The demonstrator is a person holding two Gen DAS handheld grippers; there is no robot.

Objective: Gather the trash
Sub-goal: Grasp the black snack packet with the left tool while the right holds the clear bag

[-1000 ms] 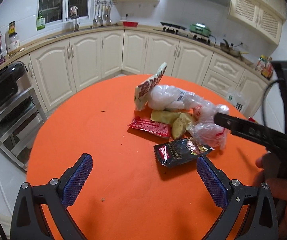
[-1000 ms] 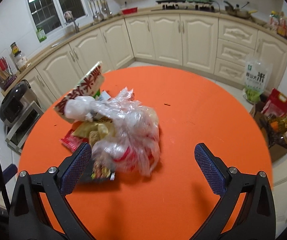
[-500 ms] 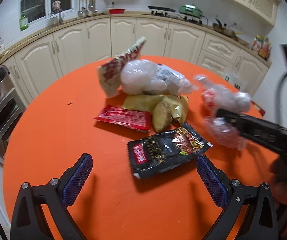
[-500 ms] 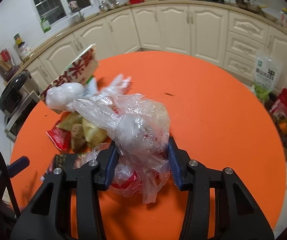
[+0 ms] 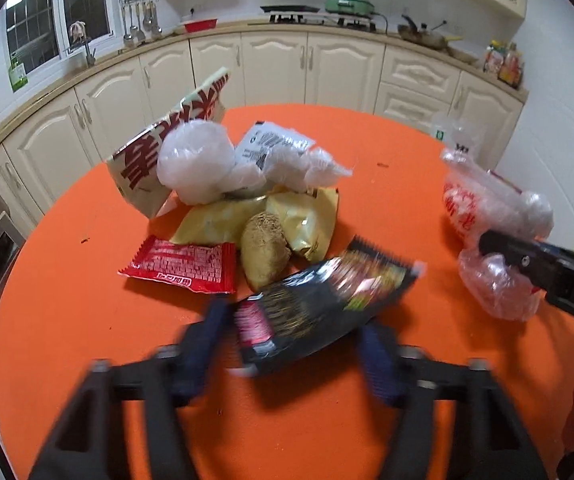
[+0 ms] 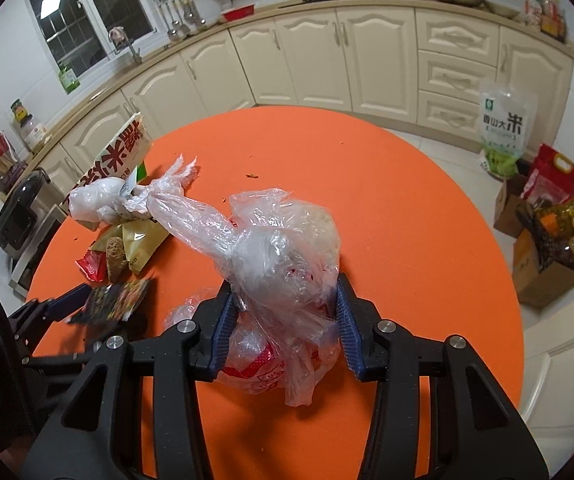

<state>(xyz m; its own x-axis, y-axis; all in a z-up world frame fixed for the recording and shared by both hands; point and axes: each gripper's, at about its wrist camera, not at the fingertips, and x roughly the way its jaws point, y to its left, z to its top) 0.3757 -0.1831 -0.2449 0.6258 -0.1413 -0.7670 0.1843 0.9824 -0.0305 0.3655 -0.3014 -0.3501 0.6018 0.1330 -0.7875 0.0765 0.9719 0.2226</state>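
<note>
My right gripper (image 6: pixel 283 322) is clamped on a crumpled clear plastic bag (image 6: pixel 283 264); both blue pads (image 6: pixel 345 330) press into its sides, and the bag bulges up above them while a red-printed part hangs below. From the left wrist camera that same bag (image 5: pixel 491 216) sits at about 3 o'clock, pinched by the right gripper's dark finger (image 5: pixel 543 264), raised over the orange table (image 5: pixel 87 320).

My left gripper (image 5: pixel 291 354) is motion-blurred. Its fingers stand on either side of the near end of a black snack packet (image 5: pixel 319 312), at 6 o'clock in the pile, but I cannot tell whether they have closed on it or only bracket it. In the right wrist view the packet (image 6: pixel 117 300) appears at 9 o'clock, lying against a left finger.

The rest of the trash lies toward 12 o'clock from my left gripper. A red sachet (image 5: pixel 181 266) lies flat at 10 o'clock of the black packet. A brown lump (image 5: pixel 265 250) rests just beyond the packet, touching a yellow wrapper (image 5: pixel 287 220) behind it. On top of that wrapper sit a knotted white bag (image 5: pixel 195 166) and a clear printed bag (image 5: pixel 283 156). A tall pouch with red characters (image 5: pixel 163 152) leans tilted behind the white bag.

Off the table, at 2 o'clock in the right view, a rice bag (image 6: pixel 505 128) stands on the floor.
</note>
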